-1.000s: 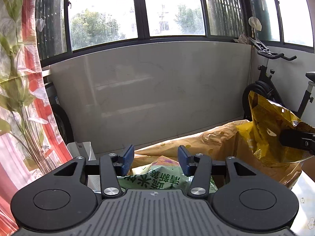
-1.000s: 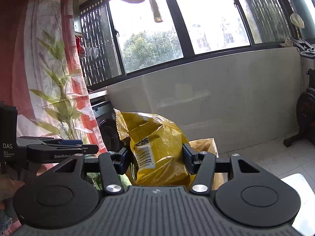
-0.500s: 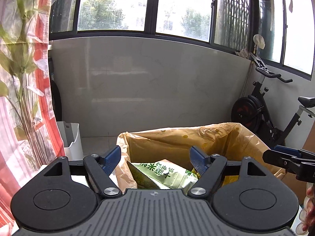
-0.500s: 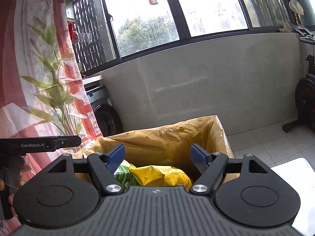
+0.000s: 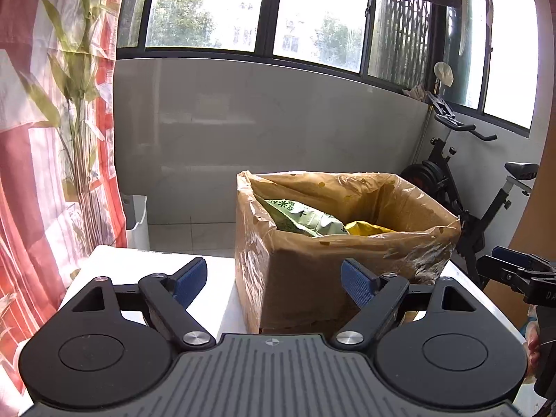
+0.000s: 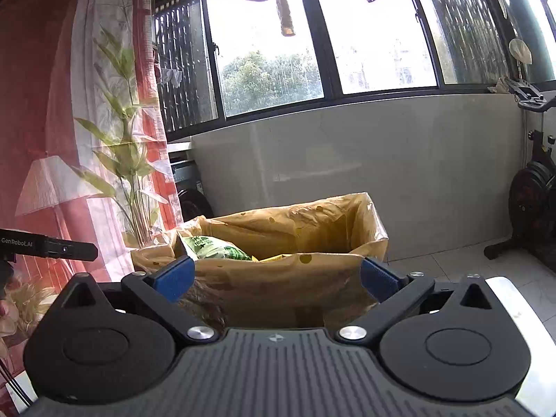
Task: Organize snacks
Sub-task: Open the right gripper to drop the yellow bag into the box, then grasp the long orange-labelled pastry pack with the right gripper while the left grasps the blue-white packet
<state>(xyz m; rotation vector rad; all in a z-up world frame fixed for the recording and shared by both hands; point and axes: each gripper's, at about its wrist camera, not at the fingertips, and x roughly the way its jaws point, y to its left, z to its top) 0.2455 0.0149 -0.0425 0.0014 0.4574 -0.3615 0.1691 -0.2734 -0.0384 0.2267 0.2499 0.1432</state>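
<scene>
- The left gripper stood with its blue-padded fingers spread wide and nothing pressed between them; the jaws had just been opening.
- Ahead of those fingers, and partly framed by the gap between them, sat the brown cardboard box lined with a crinkled clear plastic bag, resting on the white tabletop.
- Inside the box, beyond the fingertips, lay the green printed snack packet, tilted against the box's left wall, with the yellow snack packet just beside it on the right.
- The right gripper likewise held its blue pads far apart, gripping nothing, its jaws having just been opening; the near wall of the same lined box filled the space between and beyond them.
- Past the right fingers, the green packet showed over the box rim, and a sliver of the yellow packet beside it.
- Further out to the left of both grippers hung a red and white curtain printed with bamboo leaves.
- Beyond the box stood a grey tiled wall under dark-framed windows.
- To the right of the left fingers stood a black exercise bike.
</scene>
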